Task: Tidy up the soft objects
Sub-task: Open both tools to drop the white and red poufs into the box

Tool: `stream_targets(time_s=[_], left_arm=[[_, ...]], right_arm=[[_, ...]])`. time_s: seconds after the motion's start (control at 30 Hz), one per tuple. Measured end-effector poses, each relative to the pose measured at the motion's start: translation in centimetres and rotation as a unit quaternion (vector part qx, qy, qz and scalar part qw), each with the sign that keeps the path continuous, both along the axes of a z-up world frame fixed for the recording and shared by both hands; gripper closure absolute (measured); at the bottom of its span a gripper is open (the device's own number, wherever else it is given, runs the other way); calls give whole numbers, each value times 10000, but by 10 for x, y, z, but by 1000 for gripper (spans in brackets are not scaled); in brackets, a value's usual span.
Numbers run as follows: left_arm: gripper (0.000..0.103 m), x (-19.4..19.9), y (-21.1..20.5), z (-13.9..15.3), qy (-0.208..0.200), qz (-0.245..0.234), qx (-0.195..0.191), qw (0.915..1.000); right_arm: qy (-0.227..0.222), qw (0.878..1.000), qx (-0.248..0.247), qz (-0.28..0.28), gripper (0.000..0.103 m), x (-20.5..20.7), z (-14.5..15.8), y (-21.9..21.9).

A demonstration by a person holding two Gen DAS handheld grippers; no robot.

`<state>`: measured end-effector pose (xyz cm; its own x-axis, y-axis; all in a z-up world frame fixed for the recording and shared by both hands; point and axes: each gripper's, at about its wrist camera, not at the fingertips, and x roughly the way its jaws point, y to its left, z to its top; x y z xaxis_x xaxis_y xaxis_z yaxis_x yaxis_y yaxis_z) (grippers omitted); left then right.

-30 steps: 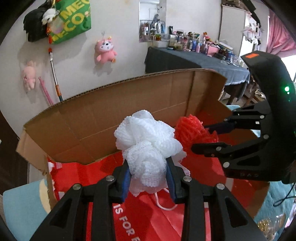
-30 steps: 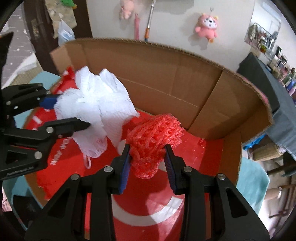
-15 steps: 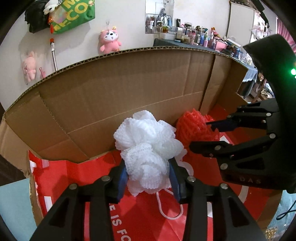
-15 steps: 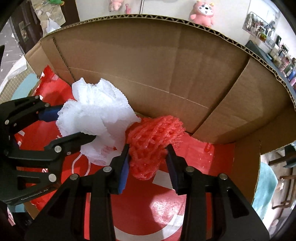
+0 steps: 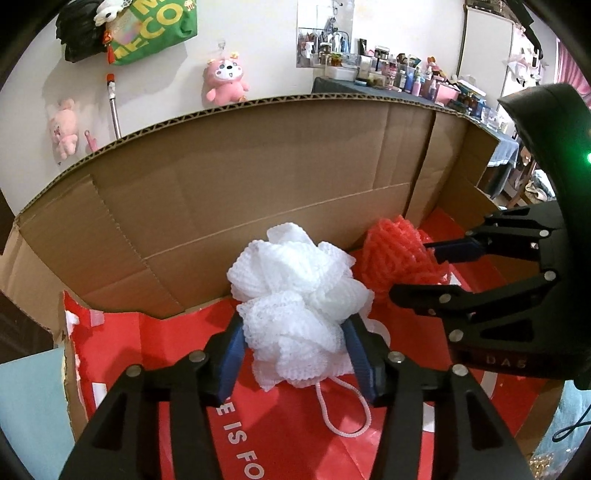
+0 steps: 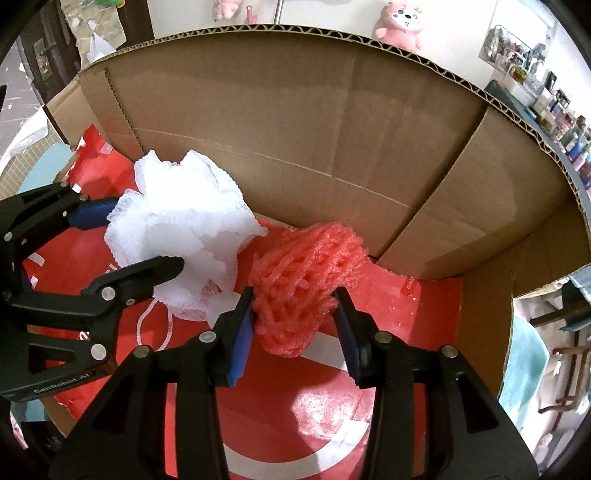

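- white mesh pouf (image 5: 299, 306) — underside and base hidden behind the left gripper (image 5: 295, 354); whether its blue pads (image 5: 232, 354) press the mesh cannot be told.
- red mesh pouf (image 5: 399, 254) — 3 o'clock side masked by the right gripper (image 5: 424, 269) in the left wrist view.
- cardboard box (image 6: 332, 129) — near wall cut off at 6 o'clock.
- red paper (image 5: 258, 443) on the floor — lettering cut, only fragments readable.
- green bag (image 5: 155, 29) at 11 o'clock — print cropped.
- clutter on the far table (image 5: 391, 79) at 1 o'clock — too small to name.
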<state>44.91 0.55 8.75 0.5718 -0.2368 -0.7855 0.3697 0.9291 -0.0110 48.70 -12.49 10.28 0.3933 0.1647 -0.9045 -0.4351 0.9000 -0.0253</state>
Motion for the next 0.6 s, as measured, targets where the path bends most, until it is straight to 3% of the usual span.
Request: stream_targets(time_s=[0.3, 0.53, 0.6], left_arm=[[31, -4, 4, 5, -123, 90, 39, 9999], [21, -16, 13, 25, -312, 258, -78, 9991], [17, -23, 14, 33, -412, 289, -85, 9987]], right_arm=[[-35, 9999, -59, -146, 49, 1, 1, -2], [-131, 9996, -46, -255, 47, -2, 12, -12], [-189, 9994, -17, -285, 41, -5, 19, -15]])
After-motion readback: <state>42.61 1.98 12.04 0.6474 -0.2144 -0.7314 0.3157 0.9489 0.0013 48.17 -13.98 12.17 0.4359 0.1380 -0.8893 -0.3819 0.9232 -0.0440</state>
